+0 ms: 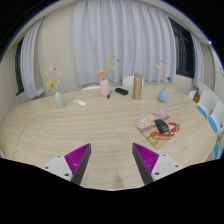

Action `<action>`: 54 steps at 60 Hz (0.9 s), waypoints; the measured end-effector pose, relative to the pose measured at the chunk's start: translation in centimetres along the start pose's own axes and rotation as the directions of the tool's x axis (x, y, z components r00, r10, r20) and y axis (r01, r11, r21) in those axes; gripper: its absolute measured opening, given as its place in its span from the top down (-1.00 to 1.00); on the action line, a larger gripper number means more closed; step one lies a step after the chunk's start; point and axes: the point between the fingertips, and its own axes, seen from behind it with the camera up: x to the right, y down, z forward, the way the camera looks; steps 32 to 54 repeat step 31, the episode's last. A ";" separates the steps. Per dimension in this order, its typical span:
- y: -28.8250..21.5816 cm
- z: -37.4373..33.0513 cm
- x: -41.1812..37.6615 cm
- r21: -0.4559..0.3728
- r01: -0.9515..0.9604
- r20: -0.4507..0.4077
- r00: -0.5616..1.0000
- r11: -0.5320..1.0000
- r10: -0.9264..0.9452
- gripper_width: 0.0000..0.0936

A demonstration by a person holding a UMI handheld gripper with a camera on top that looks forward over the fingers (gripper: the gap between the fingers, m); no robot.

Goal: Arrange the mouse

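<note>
Two magenta pads (pixel 76 157) mark the fingers of my tongs (pixel 110 160), which stand wide apart with nothing between them and nothing touching them; bare wood shows in the gap. Tabletop (pixel 95 125): light wood-grain, rounded, filling most of what I see. Mouse (pixel 161 126): dark, lying on a patterned mat (pixel 159 128) well beyond the right finger, toward the right side of the tabletop. Just beside the mat, nearer me, a flat pale sheet (pixel 163 141) that I cannot identify. Far edge of the tabletop, left to right: a small vase with yellow flowers (pixel 58 96), a pink bottle (pixel 105 85), a small dark object (pixel 121 91), a tall tan cylinder (pixel 137 86), a blue vase with stems (pixel 163 93). Room: white curtains (pixel 110 40) across the back wall, dark window panes at either side. Blue-and-white chairs (pixel 210 112) stand at the right rim of the tabletop.
</note>
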 end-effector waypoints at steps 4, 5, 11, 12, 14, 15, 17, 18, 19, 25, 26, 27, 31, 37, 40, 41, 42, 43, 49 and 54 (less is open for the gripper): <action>1.6 -0.9 -2.2 -0.010 0.007 -0.006 1.000 1.000 -0.007 -0.82; 2.0 -1.1 -2.7 -0.012 0.009 -0.007 1.000 1.000 -0.009 -0.82; 4.0 -2.4 -5.4 -0.021 0.023 -0.011 1.000 1.000 -0.023 -0.82; 4.2 -2.6 -5.8 -0.023 0.026 -0.011 1.000 0.999 -0.026 -0.82; 4.7 -3.0 -6.3 -0.025 0.033 -0.010 0.999 0.999 -0.033 -0.82; 4.9 -3.1 -6.7 -0.026 0.037 -0.010 0.999 0.999 -0.037 -0.82; 5.2 -3.5 -7.2 -0.029 0.046 -0.009 0.999 0.998 -0.047 -0.82; 5.4 -3.6 -7.4 -0.031 0.050 -0.010 0.999 0.998 -0.050 -0.83; 5.5 -3.8 -7.6 -0.033 0.052 -0.011 0.999 0.998 -0.052 -0.82; 6.1 -4.5 -8.1 -0.041 0.068 -0.021 0.997 0.997 -0.068 -0.82; 6.2 -4.6 -8.2 -0.043 0.067 -0.023 0.997 0.997 -0.068 -0.82; 6.3 -4.7 -8.2 -0.045 0.067 -0.025 0.997 0.997 -0.068 -0.82; 6.3 -5.2 -8.2 -0.043 0.064 -0.034 0.997 0.997 -0.065 -0.82; 6.3 -5.2 -8.2 -0.043 0.064 -0.034 0.997 0.997 -0.065 -0.82; 6.3 -5.2 -8.2 -0.043 0.064 -0.034 0.997 0.997 -0.065 -0.82; 6.3 -5.2 -8.2 -0.043 0.064 -0.034 0.997 0.997 -0.065 -0.82; 6.3 -5.2 -8.2 -0.043 0.064 -0.034 0.997 0.997 -0.065 -0.82; 6.3 -5.2 -8.2 -0.043 0.064 -0.034 0.997 0.997 -0.065 -0.82; 6.3 -5.2 -8.2 -0.043 0.064 -0.034 0.997 0.997 -0.065 -0.82; 6.3 -5.2 -8.2 -0.043 0.064 -0.034 0.997 0.997 -0.065 -0.82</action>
